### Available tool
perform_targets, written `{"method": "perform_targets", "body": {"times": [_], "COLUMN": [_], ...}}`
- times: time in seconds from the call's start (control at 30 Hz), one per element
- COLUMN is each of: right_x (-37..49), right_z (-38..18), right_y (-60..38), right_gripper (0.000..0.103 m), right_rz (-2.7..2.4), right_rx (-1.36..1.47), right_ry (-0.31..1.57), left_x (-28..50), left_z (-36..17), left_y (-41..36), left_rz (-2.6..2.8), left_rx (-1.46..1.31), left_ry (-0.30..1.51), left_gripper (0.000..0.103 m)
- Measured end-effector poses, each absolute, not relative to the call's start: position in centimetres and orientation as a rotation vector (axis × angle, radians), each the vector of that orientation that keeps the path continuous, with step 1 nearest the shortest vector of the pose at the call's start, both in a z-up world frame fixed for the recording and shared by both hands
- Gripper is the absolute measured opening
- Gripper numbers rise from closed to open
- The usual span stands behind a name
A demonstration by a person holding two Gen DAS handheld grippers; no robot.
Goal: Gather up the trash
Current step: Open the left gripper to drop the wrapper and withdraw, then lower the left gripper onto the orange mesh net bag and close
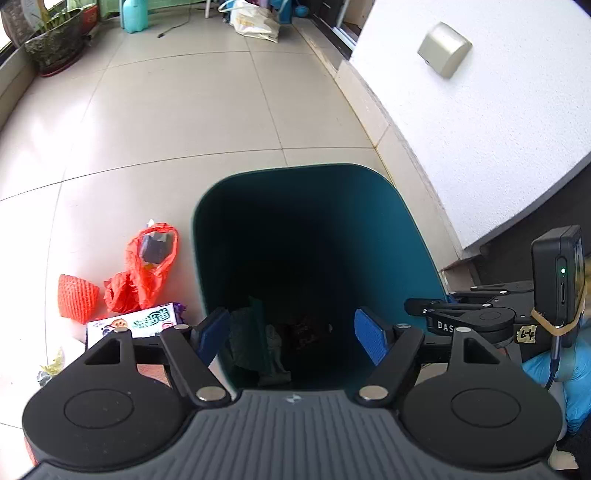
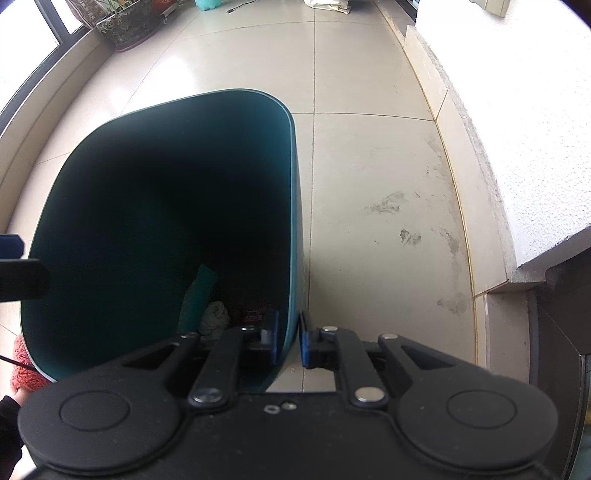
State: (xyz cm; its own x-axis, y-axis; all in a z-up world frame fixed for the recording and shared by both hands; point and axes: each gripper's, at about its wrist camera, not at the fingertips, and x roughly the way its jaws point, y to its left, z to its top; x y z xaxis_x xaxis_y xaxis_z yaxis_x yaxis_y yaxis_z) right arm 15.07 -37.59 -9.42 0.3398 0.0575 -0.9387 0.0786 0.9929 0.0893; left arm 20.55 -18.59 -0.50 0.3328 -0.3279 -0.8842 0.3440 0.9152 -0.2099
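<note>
A dark teal trash bin (image 1: 413, 236) stands on the tiled floor; it also shows in the right wrist view (image 2: 291, 192). Some trash lies at its dark bottom (image 2: 214, 317). My left gripper (image 1: 291, 338) is open and empty above the bin's mouth. My right gripper (image 2: 288, 338) is shut on the bin's right wall, one pad inside and one outside. Left of the bin lie a red plastic bag (image 1: 147, 269), a red foam net (image 1: 75, 297) and a white snack packet (image 1: 136, 323).
A white wall (image 1: 480, 122) with a raised tile kerb runs along the right. A potted plant (image 1: 59, 40), a teal jug (image 1: 135, 14) and a white bag (image 1: 255, 20) stand at the far end. More scraps (image 1: 51, 367) lie at the lower left.
</note>
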Motion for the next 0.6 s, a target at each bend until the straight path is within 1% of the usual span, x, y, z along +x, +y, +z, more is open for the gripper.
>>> {"method": "perform_targets", "body": {"times": [0.13,0.3,0.43,0.6], "right_x": [15.1,15.2,15.2,15.1], "right_z": [-9.2,-9.1,-9.1,-9.1], "right_y": [-37.6,-37.5,-37.2,-36.9], "right_gripper": [0.010,0.010,0.010,0.010], "right_rz": [-0.019,-0.025,-0.028,-0.026], "right_rx": [0.134,0.135,0.126,0.106], "right_ry": [1.227,1.230,1.231,1.229], "left_x": [21.1,22.6,23.8,23.8], "left_z": [-0.3,-2.5,-6.8,-14.6], "left_y": [-13.5,-6.4,-3.1,-0.8], "left_rz": [-0.345,-0.169,-0.091,0.010], "left_rx": [-0.061,-0.125,-0.133,-0.104], "left_ry": [1.143,1.163,1.229,1.372], "left_gripper": [0.075,0.076,0.076,0.076]}}
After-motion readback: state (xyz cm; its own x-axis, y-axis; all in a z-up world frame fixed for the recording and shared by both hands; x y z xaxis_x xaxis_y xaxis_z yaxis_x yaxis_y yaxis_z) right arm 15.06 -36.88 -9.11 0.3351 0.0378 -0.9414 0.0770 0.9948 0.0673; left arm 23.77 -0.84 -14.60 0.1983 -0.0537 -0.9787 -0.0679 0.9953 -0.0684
